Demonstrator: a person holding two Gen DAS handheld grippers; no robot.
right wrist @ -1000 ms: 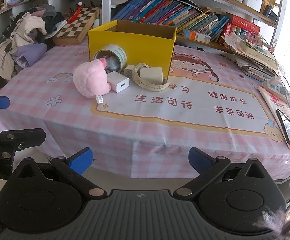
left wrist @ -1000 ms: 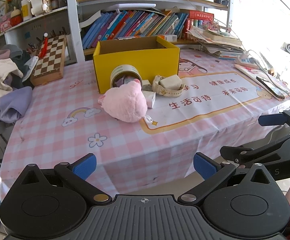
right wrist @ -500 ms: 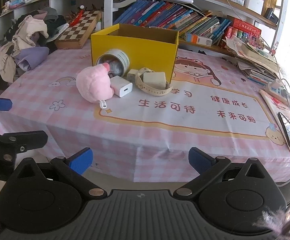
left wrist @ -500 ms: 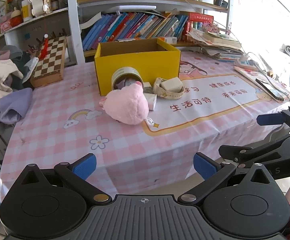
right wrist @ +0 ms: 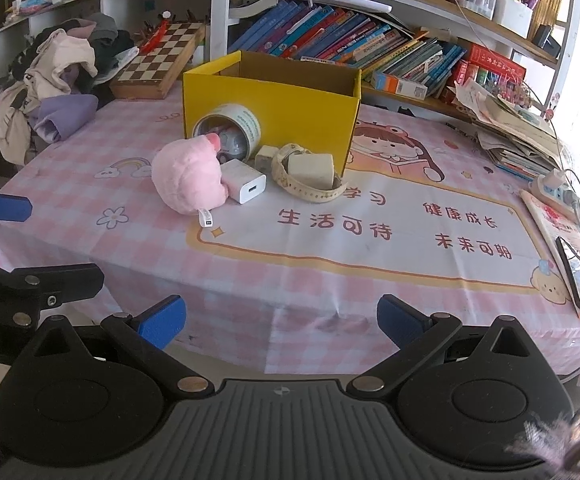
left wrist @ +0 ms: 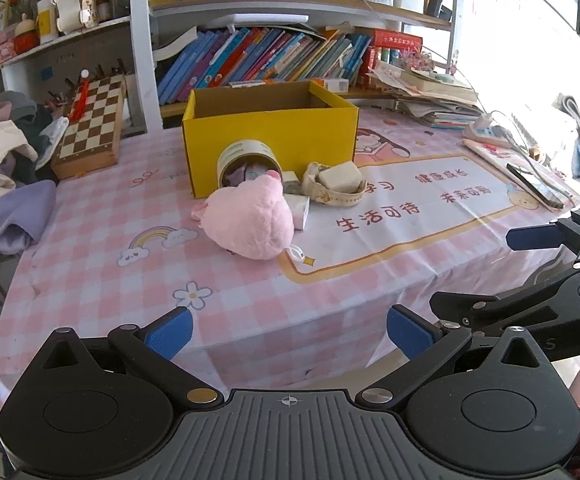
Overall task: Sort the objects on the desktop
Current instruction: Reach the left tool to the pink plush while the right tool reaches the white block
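An open yellow box (left wrist: 270,140) (right wrist: 270,100) stands on the pink checked tablecloth (left wrist: 90,272). In front of it lie a pink plush toy (left wrist: 250,220) (right wrist: 186,176), a tipped round tin (left wrist: 246,160) (right wrist: 230,128), a white charger (right wrist: 246,186), a small beige cube (right wrist: 265,156) and a cream watch (left wrist: 329,194) (right wrist: 309,190) around a beige block (right wrist: 309,170). My left gripper (left wrist: 290,328) is open and empty before the table's front edge. My right gripper (right wrist: 278,320) is open and empty, also short of the edge.
A chessboard (left wrist: 94,128) and a clothes pile (left wrist: 6,168) sit at the back left. Books line the shelf (left wrist: 270,60). Papers, a power strip (right wrist: 557,188) and a phone (right wrist: 577,276) lie at the right.
Both grippers have moved a little forward and up toward the table. The objects on the table have not moved.
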